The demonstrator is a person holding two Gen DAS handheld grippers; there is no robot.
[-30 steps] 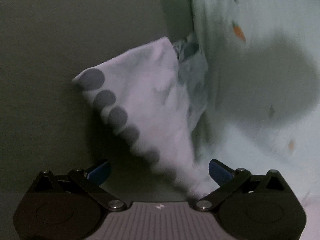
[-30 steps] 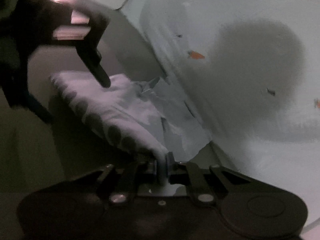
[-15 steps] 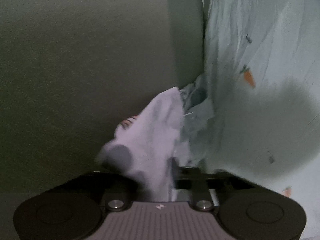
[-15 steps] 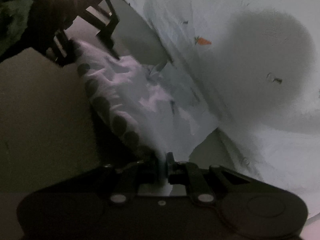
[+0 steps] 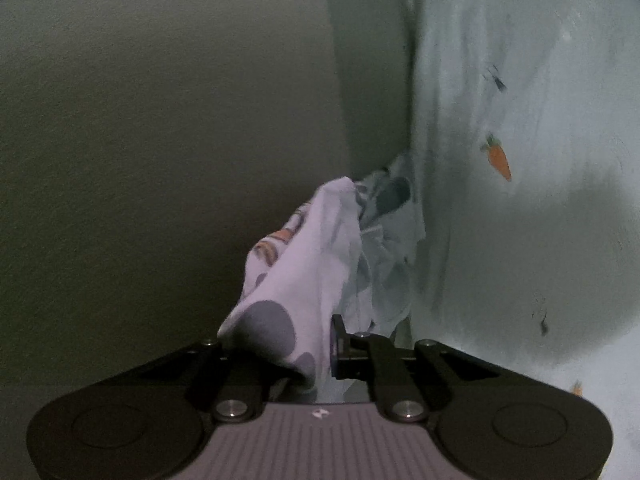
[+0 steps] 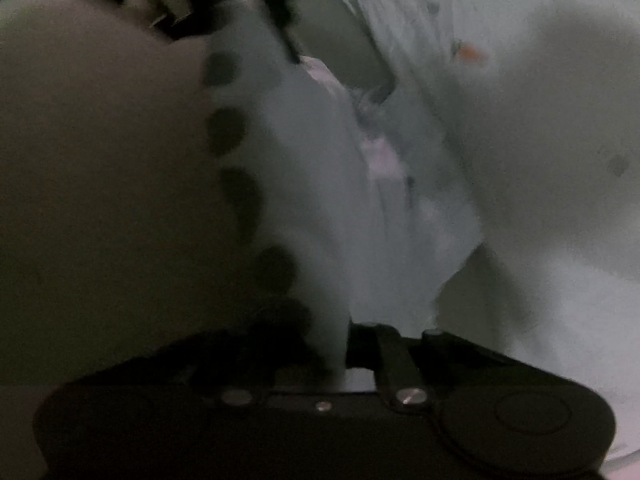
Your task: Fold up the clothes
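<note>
A white garment [image 5: 312, 264] with grey dots along its hem hangs stretched between both grippers. My left gripper [image 5: 316, 356] is shut on one hem corner. My right gripper [image 6: 340, 344] is shut on the other corner of the same garment [image 6: 320, 184]. In the right wrist view the left gripper [image 6: 224, 12] shows at the top, holding the far end. The garment's pale blue inner layer [image 5: 384, 256] bunches against the sheet. The view is dim and blurred.
A pale sheet with small carrot prints [image 5: 520, 120] covers the right side in both views [image 6: 540, 120]. A plain dark olive surface [image 5: 160, 140] fills the left. A large round shadow lies on the sheet.
My left gripper was open a second ago and has shut on the dotted hem corner. Both grippers have pulled the garment up and taut, hem stretched between them.
</note>
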